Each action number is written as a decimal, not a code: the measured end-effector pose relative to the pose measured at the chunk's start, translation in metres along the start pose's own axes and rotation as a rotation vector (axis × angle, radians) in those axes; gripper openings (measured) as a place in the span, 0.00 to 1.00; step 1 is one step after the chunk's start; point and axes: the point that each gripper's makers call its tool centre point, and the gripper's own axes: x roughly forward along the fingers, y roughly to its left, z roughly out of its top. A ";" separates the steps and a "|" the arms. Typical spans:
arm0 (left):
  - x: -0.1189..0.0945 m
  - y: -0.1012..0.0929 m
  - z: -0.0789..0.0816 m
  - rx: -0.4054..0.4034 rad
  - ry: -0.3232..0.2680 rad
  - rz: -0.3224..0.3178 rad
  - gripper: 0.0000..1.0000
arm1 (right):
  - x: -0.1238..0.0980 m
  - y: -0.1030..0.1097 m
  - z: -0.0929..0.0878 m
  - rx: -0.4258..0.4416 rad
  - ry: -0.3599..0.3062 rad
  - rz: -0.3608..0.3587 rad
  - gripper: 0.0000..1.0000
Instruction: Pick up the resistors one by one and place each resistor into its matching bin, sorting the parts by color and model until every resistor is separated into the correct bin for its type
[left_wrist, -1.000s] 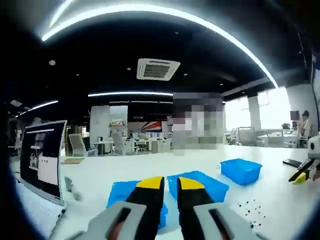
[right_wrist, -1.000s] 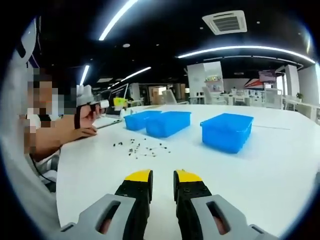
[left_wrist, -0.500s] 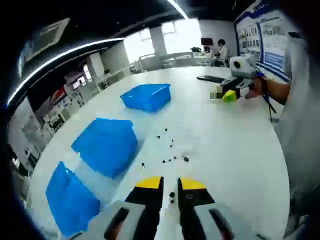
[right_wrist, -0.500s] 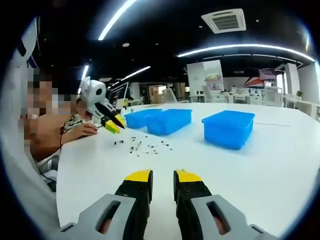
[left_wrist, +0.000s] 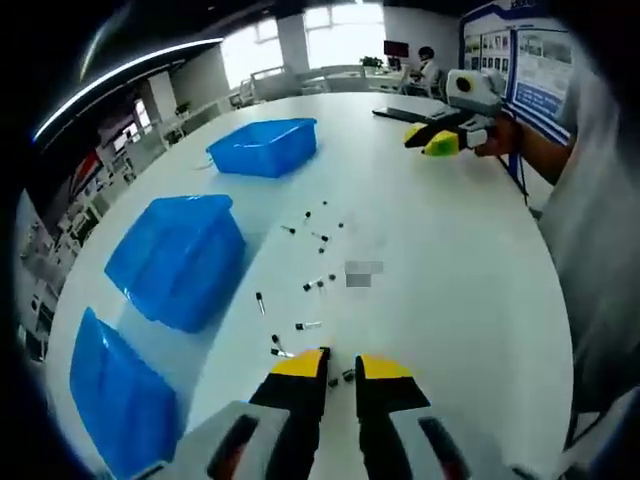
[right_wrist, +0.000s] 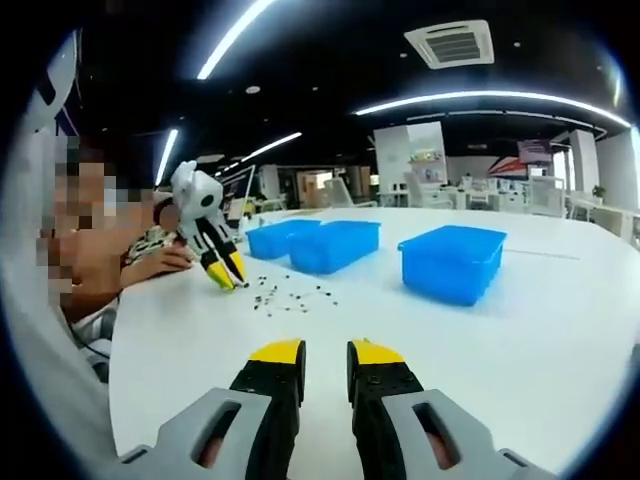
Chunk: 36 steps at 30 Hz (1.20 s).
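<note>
on the white tabletop (left_wrist: 440, 260), resistors (left_wrist: 315, 285) lie scattered at 12 o'clock of the narrow, empty left claw (left_wrist: 341, 367); right claw (right_wrist: 325, 352) likewise narrow, empty.

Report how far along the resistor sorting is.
Nothing looks sorted: the resistors lie scattered on the white table, outside the three blue bins. In hand: the left claw hangs open just over the nearest resistors, gripping nothing; the right claw hovers open and empty. Every resistor is left to place.
</note>
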 end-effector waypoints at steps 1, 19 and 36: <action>-0.001 0.001 -0.001 -0.010 -0.001 0.005 0.15 | 0.000 0.000 -0.001 0.002 0.000 -0.001 0.19; -0.016 -0.019 -0.006 0.265 0.060 -0.152 0.15 | 0.001 0.000 -0.004 0.015 0.007 0.003 0.19; -0.003 -0.004 -0.015 0.343 0.169 -0.157 0.10 | 0.000 -0.007 -0.006 0.019 0.016 -0.012 0.19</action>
